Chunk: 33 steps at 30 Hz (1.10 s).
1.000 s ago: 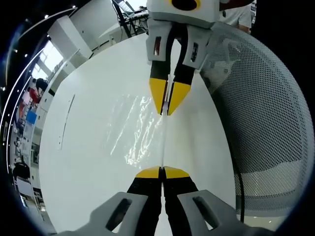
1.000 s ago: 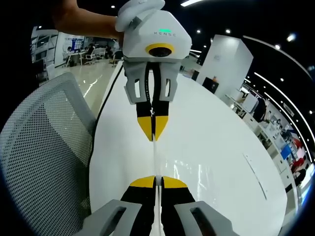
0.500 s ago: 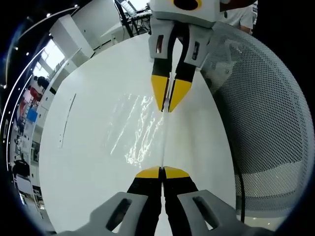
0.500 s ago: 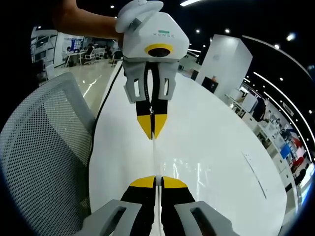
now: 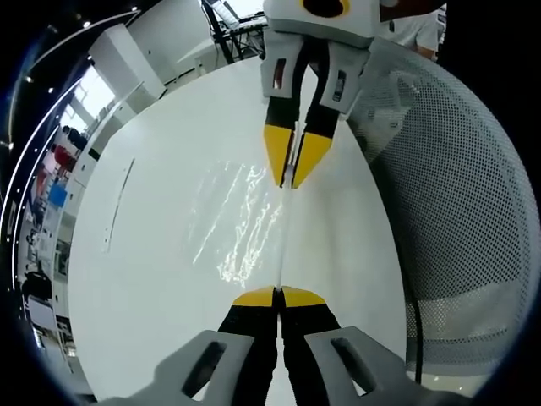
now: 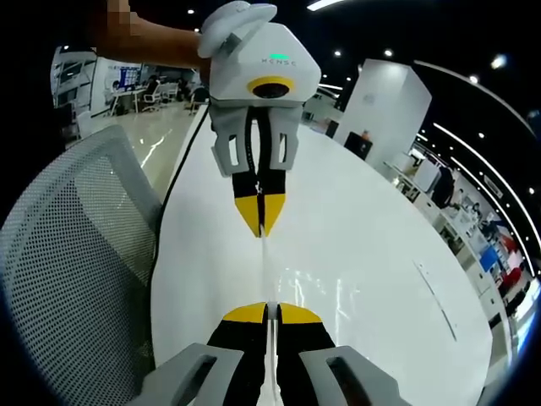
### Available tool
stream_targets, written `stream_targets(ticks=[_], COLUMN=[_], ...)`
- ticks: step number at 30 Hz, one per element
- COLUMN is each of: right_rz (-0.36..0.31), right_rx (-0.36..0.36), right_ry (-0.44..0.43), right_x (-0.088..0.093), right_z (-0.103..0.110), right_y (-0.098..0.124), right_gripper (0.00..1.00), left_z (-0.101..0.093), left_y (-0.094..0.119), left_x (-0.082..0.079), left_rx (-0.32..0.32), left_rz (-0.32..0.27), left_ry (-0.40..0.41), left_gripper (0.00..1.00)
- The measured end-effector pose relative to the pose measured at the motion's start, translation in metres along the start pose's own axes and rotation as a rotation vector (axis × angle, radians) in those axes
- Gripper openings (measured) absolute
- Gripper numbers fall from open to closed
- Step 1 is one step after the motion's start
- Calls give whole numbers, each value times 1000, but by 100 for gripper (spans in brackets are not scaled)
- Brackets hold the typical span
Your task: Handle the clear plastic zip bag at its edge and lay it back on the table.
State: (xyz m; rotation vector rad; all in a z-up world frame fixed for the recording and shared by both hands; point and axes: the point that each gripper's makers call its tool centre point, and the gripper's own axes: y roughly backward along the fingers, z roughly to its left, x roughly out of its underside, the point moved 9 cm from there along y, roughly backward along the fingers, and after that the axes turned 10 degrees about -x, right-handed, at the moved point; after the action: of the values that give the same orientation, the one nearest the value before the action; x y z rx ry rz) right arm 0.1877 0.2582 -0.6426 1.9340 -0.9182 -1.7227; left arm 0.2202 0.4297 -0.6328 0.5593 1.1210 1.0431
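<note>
The clear plastic zip bag (image 5: 241, 224) hangs just over the white table (image 5: 152, 279), its glossy sheet spreading left of its white zip edge (image 5: 285, 245). That edge is pulled into a straight line between both grippers. My left gripper (image 5: 278, 295) is shut on the near end of the edge. Facing it, my right gripper (image 5: 292, 183) pinches the far end with its yellow tips together. In the right gripper view, my right gripper (image 6: 267, 311) is shut on the zip edge (image 6: 265, 271), the left gripper (image 6: 262, 231) grips the other end, and the bag (image 6: 334, 292) shimmers to the right.
A grey mesh chair (image 5: 456, 194) stands close beside the table's edge, also the mesh chair (image 6: 72, 271). A black cable (image 5: 414, 334) runs down by the chair. A thin strip (image 5: 117, 205) lies on the table beyond the bag. A person's hand (image 6: 156, 41) holds the left gripper.
The two grippers have drawn slightly further apart along the zip edge, keeping it taut. Both stay shut on the bag.
</note>
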Motion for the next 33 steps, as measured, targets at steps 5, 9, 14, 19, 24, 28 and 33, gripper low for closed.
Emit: stream_targets(ticks=[5, 9, 14, 19, 24, 28, 33], right_rz=[0, 0, 1, 3, 5, 6, 7], right_rx=[4, 8, 10, 14, 20, 22, 23], right_ry=[-5, -8, -10, -12, -16, -17, -17], right_x=[1, 2, 3, 4, 6, 6, 7], right_z=[-1, -2, -2, -3, -4, -4, -4], right_y=[0, 1, 2, 3, 5, 6, 6], right_gripper=[0, 0, 0, 0, 0, 0, 0], left_z=[1, 1, 1, 3, 5, 4, 4], left_y=[0, 0, 1, 1, 1, 1, 2], left_x=[1, 2, 2, 2, 5, 3, 2], left_rx=[-9, -12, -15, -22, -27, -30, -33], left_rz=[5, 5, 7, 11, 14, 15, 18], left_ry=[9, 15, 20, 24, 29, 29, 30], left_gripper=[0, 0, 0, 0, 0, 0, 0])
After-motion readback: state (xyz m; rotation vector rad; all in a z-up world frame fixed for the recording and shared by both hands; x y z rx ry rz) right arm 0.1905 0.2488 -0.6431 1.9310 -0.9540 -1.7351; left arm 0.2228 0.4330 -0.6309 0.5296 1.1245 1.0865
